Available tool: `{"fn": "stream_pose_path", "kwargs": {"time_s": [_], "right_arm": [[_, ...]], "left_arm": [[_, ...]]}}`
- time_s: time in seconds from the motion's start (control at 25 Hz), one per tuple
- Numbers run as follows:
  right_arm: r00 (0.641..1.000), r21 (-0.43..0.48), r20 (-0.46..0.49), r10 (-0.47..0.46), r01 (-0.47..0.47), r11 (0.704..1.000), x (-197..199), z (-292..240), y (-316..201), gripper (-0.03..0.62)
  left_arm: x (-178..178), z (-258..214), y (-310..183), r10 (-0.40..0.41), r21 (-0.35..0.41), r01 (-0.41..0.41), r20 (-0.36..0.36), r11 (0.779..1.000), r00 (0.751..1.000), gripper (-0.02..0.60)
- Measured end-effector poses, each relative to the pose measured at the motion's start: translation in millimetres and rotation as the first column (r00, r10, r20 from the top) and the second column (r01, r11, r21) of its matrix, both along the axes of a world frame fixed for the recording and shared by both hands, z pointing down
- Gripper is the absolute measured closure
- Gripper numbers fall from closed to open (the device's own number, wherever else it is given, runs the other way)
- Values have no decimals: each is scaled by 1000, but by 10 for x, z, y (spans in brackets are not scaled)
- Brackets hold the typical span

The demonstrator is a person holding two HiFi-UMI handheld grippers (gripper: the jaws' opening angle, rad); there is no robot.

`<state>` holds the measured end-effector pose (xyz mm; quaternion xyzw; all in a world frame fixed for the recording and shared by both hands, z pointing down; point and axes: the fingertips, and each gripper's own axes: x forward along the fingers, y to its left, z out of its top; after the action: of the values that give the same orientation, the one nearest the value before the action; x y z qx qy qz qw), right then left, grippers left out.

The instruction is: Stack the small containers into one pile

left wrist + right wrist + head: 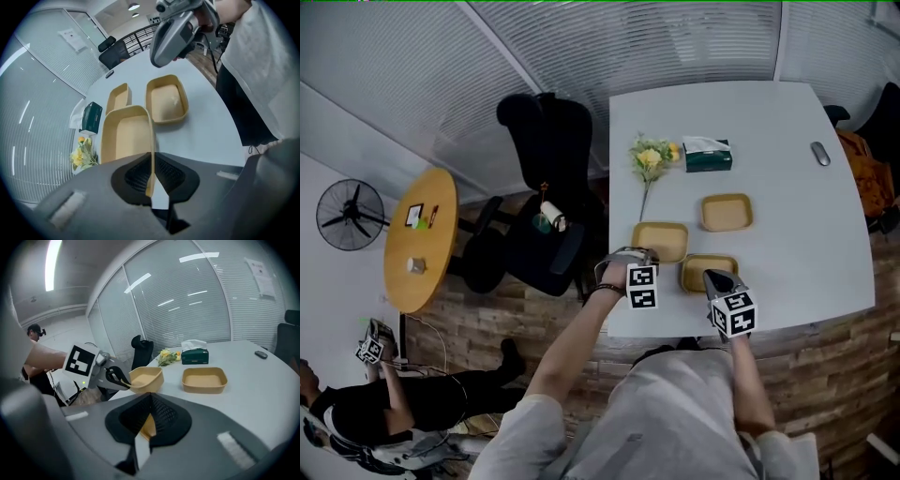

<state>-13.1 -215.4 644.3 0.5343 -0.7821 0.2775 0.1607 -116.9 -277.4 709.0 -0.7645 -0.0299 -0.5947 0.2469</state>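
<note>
Tan and shallow, the leftmost rectangular container is being pinched at its rim by the left gripper, whose jaws are pressing together on the thin wall. The right gripper is likewise biting down on the rim of the nearest tan rectangular container, which is lying just beside the leftmost one at the bottom edge of the white tabletop, in the lower middle of the head view. The third tan rectangular container is resting ungripped just above them, toward centre frame. Farther up, a bunch of yellow flowers and a dark green tissue box are lying side by side.
</note>
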Motion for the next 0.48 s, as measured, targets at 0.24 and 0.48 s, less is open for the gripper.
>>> {"fn": "stream_pose_path", "kwargs": {"time_s": [0.24,0.48], "right_arm": [[996,-33,-7,86,-86,996,-5,16,353,594],[988,-72,-63,142,-146,987,30,-23,812,594]], "left_arm": [[213,-53,269,16,-11,-16,-40,1000,999,557],[294,-79,353,41,10,-41,-47,999,998,557]]}}
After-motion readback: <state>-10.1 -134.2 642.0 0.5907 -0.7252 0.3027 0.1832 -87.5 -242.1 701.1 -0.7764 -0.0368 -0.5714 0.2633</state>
